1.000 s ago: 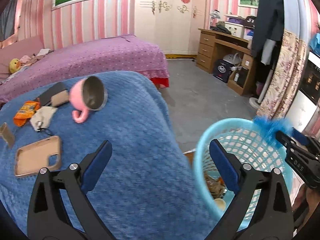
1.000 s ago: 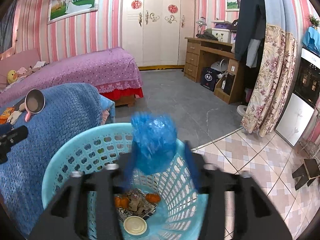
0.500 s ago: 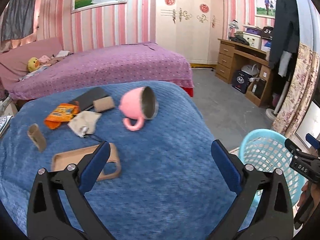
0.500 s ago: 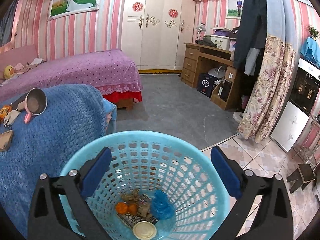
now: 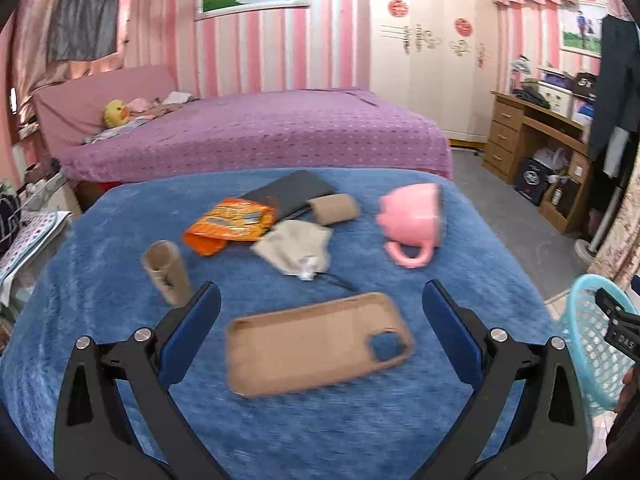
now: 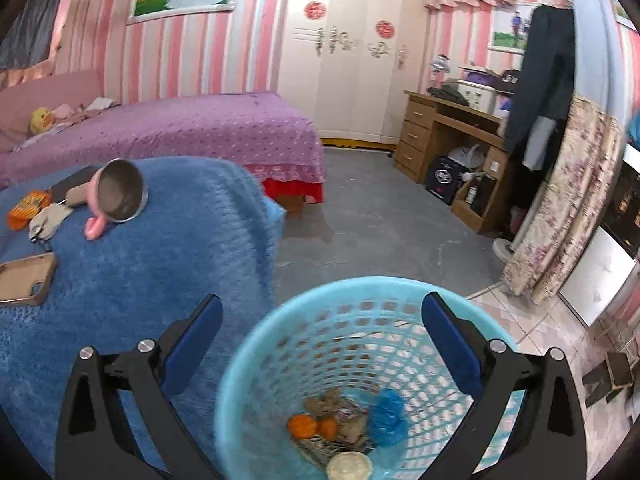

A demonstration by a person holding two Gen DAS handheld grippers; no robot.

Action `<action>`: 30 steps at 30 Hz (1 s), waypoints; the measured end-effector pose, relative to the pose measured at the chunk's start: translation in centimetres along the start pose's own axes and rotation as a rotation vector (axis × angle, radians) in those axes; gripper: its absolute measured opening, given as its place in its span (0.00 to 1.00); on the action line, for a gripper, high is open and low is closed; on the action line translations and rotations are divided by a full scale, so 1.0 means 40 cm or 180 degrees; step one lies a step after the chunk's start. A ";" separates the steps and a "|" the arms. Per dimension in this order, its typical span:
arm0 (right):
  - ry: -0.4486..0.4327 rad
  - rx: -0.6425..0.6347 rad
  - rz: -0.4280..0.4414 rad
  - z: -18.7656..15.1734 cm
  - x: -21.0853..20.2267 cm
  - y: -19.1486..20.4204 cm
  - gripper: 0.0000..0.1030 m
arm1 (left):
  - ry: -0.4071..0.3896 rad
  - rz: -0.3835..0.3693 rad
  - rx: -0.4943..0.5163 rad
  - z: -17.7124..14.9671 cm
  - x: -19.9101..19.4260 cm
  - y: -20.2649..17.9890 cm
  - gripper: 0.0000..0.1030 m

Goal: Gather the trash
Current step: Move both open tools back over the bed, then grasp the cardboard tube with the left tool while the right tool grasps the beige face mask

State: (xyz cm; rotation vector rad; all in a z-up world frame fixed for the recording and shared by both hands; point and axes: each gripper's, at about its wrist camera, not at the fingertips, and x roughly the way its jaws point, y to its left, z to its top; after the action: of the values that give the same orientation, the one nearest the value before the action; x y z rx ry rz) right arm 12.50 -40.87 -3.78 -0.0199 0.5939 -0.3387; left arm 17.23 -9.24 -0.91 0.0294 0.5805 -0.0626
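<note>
My left gripper is open above the blue-blanketed table, with a tan phone case lying below and between its fingers, untouched. Beyond it lie an orange snack wrapper, two cardboard tubes, a crumpled grey cloth and a tipped pink mug. My right gripper hangs open and empty over the light-blue basket. A blue plastic bag lies in the basket among orange peels, wrappers and a round lid.
A dark flat pouch lies behind the wrapper. A purple bed stands beyond the table, a wooden desk and hanging clothes at the right. Grey floor lies between them. The basket and the other gripper show at the left view's right edge.
My right gripper opened and the blue bag fell into the basket. My left gripper swung left from the basket to over the table, now above the phone case.
</note>
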 end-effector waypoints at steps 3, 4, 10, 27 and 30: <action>0.0037 -0.0101 0.0073 0.005 0.006 0.051 0.95 | 0.0004 0.0104 -0.0069 0.011 0.011 0.068 0.95; 0.0049 -0.0119 0.0114 0.006 0.008 0.065 0.95 | 0.0001 0.0119 -0.0099 0.013 0.013 0.087 0.95; 0.0064 -0.0230 0.0334 0.017 0.007 0.174 0.95 | 0.0083 0.0276 -0.0224 0.012 0.046 0.194 0.95; 0.0017 -0.0383 0.0727 0.118 0.047 0.389 0.95 | 0.0586 0.0425 -0.0723 -0.018 0.224 0.388 0.95; 0.0033 -0.0435 0.0687 0.128 0.063 0.411 0.95 | 0.0644 0.0402 -0.0693 -0.012 0.255 0.388 0.94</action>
State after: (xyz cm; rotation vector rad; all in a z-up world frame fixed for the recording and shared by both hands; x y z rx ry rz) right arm 22.34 -26.53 -2.79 -0.0848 0.6226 -0.0885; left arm 26.50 5.77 -6.76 -0.1406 0.7835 0.1278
